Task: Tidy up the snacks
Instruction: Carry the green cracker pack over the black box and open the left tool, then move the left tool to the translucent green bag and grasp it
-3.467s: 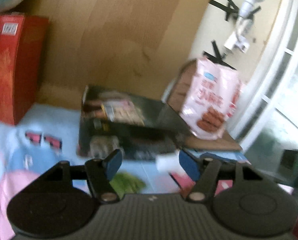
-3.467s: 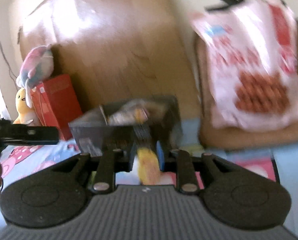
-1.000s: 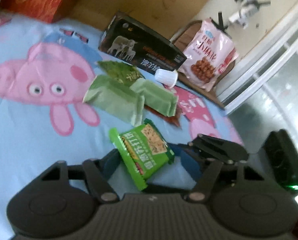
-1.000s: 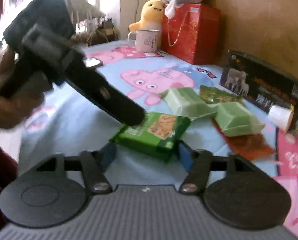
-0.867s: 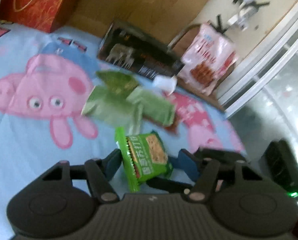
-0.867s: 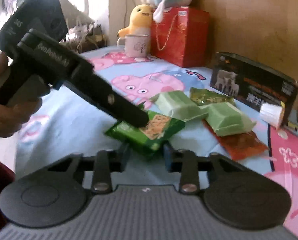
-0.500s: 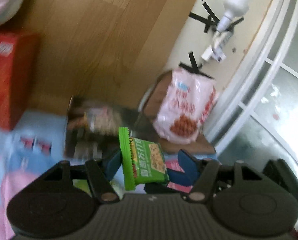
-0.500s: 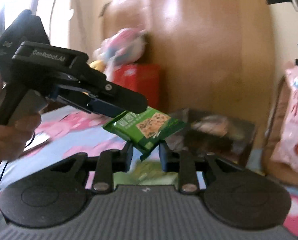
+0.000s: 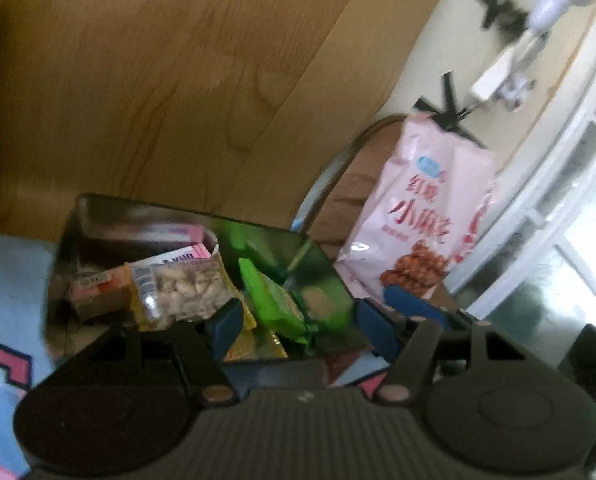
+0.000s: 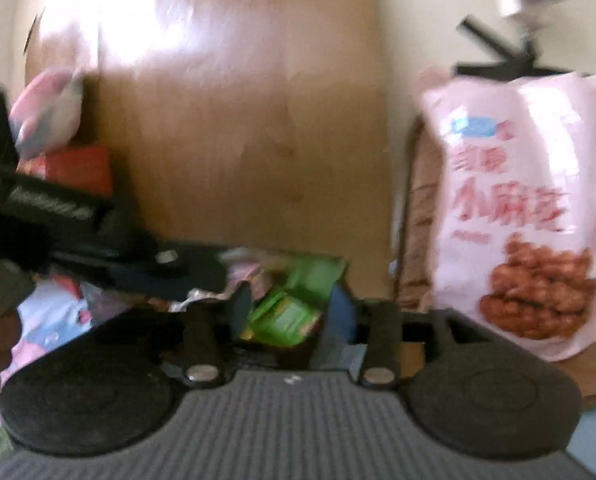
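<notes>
Green cracker packet (image 9: 276, 300): lying in the dark open box (image 9: 98, 216) among other snacks, left gripper (image 9: 298, 320) and right gripper (image 10: 292, 308) both opening, unclamped; remaining loose snacks unseen.

Behind everything you have a wooden board (image 9: 186, 80) leaning against the cream wall (image 9: 450, 40). At your far left sits a red gift bag (image 10: 78, 168) with a plush toy (image 10: 46, 116) above it.

A wooden panel (image 9: 186, 80) backs the scene — cream wall (image 9: 430, 52) and bright window (image 9: 590, 184) beside it.
</notes>
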The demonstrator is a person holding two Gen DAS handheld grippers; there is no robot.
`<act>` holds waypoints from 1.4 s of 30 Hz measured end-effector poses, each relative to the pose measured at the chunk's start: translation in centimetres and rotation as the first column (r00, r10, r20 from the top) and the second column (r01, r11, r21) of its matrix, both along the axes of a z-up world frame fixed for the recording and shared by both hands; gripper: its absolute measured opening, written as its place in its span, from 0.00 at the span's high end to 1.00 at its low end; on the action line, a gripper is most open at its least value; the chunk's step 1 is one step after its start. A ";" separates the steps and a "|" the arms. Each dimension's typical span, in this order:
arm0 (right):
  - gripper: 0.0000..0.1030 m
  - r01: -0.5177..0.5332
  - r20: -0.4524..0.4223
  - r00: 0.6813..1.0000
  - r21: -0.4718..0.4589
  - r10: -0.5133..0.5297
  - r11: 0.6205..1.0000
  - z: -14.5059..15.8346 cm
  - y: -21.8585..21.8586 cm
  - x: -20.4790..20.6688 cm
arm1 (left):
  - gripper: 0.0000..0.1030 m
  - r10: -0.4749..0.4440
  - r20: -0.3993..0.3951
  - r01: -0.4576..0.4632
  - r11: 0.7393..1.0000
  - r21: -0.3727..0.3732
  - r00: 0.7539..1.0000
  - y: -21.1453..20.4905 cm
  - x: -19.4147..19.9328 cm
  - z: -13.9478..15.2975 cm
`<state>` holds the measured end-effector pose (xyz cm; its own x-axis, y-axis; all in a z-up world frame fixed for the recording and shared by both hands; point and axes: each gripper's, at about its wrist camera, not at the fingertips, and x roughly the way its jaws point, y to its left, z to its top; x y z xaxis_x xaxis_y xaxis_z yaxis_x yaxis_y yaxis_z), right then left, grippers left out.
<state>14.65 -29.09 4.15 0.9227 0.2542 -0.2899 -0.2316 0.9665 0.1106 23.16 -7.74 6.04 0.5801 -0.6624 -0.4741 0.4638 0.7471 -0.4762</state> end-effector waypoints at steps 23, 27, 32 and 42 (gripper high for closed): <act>0.52 -0.521 -0.363 0.767 0.130 0.529 0.844 -2.7 7.5 -11.1 | 0.35 0.031 -0.098 -0.021 0.995 0.102 0.995 7.0 -13.4 -6.1; 0.53 -0.430 -0.328 0.827 0.155 0.457 0.889 -1.5 5.4 -9.8 | 0.24 0.075 -0.102 -0.070 0.997 0.044 0.992 9.2 -13.6 -4.7; 0.52 -0.285 -0.340 0.867 0.259 0.364 0.923 -1.9 4.5 -4.7 | 0.23 0.125 -0.276 -0.148 0.987 -0.062 0.953 11.0 -10.0 -6.5; 0.85 -0.318 -0.401 0.801 0.343 0.444 0.884 -4.3 8.0 -1.5 | 0.14 0.110 -0.285 -0.158 0.976 -0.152 0.952 11.5 -9.1 -7.4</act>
